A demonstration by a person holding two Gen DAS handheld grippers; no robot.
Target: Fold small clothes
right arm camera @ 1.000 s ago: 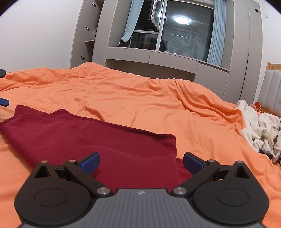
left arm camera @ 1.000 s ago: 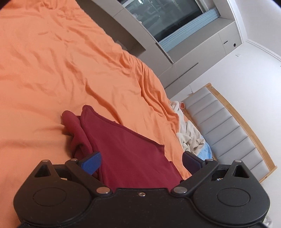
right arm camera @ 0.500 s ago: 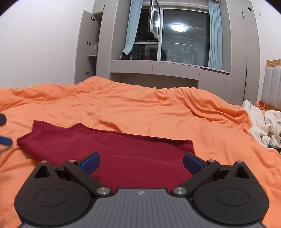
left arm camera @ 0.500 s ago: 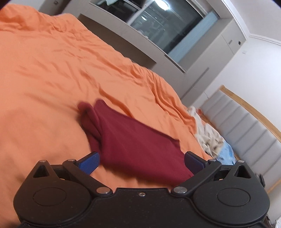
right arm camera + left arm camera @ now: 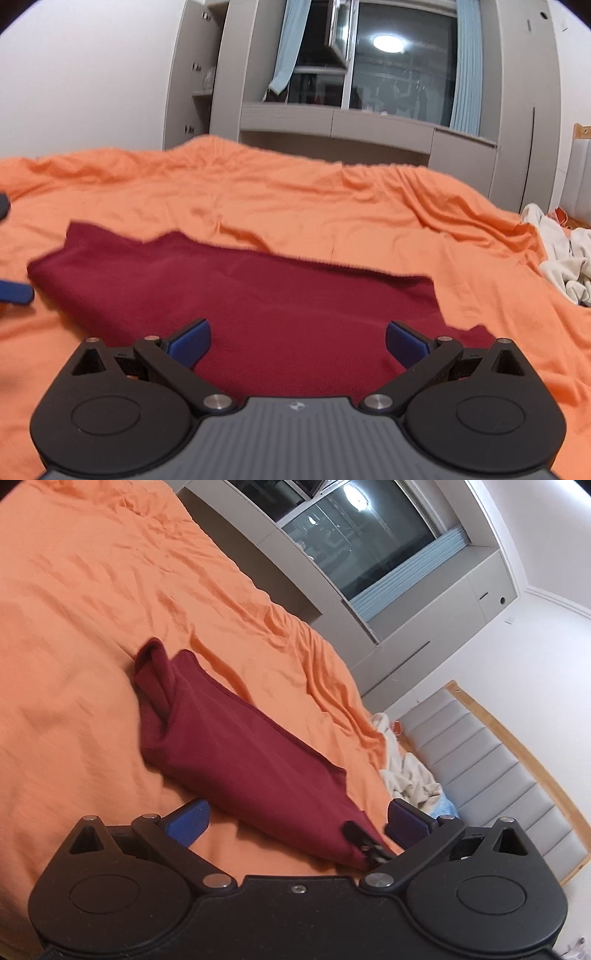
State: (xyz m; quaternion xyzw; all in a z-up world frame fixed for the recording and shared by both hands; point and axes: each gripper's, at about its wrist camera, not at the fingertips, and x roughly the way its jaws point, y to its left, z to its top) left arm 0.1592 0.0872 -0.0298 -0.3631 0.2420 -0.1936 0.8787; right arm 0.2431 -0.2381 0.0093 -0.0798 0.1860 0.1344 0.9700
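Maroon cloth (image 5: 258, 295) lies folded on the bed (image 5: 332, 206). Both tools, left (image 5: 295, 818) and right (image 5: 297, 338), are spread wide, holding nothing. A careless grip near the left end could pull the loose roll open.

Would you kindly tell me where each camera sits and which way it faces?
Left wrist: sits on the left gripper, tilted, looking across the maroon garment toward the headboard; its open blue fingers show.
Right wrist: sits on the right gripper, level, facing the window; its open fingers show, with the left gripper's at the left edge.
Shared: garment, orange bedsheet, cream clothes pile.
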